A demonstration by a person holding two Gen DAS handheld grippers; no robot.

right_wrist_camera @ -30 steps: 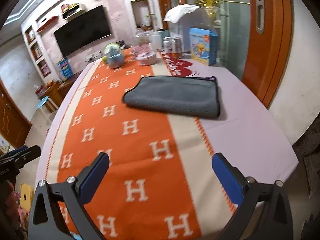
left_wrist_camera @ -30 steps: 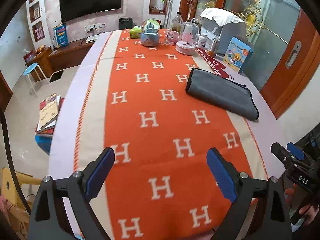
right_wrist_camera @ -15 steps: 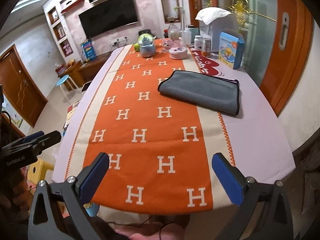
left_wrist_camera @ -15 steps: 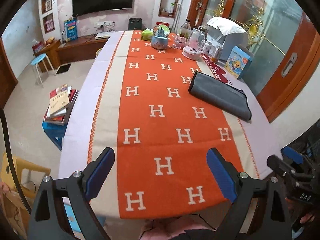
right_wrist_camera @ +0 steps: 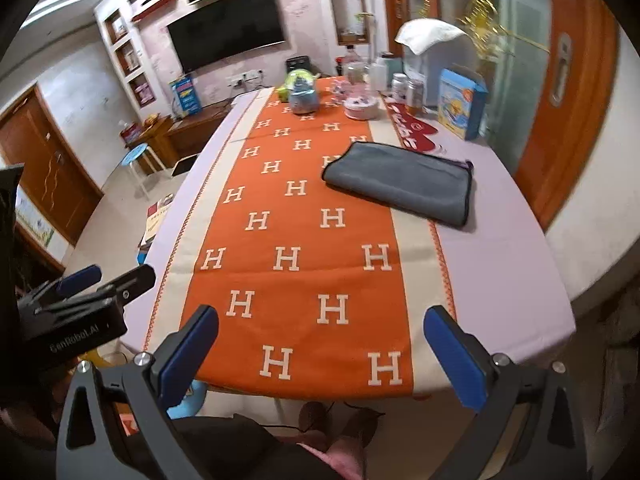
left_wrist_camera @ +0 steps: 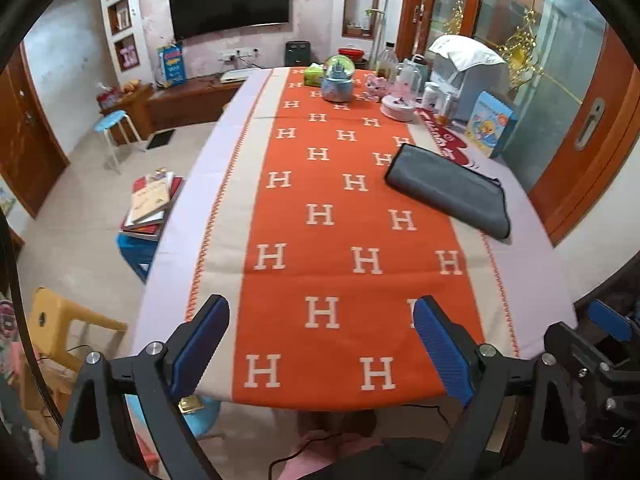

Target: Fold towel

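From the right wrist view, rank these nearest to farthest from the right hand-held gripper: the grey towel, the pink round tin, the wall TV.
1. Folded grey towel with dark edging, on the table's right half, ahead of the right hand-held gripper.
2. Pink round tin, at the table's far end.
3. Black wall-mounted TV, beyond the table, upper left.
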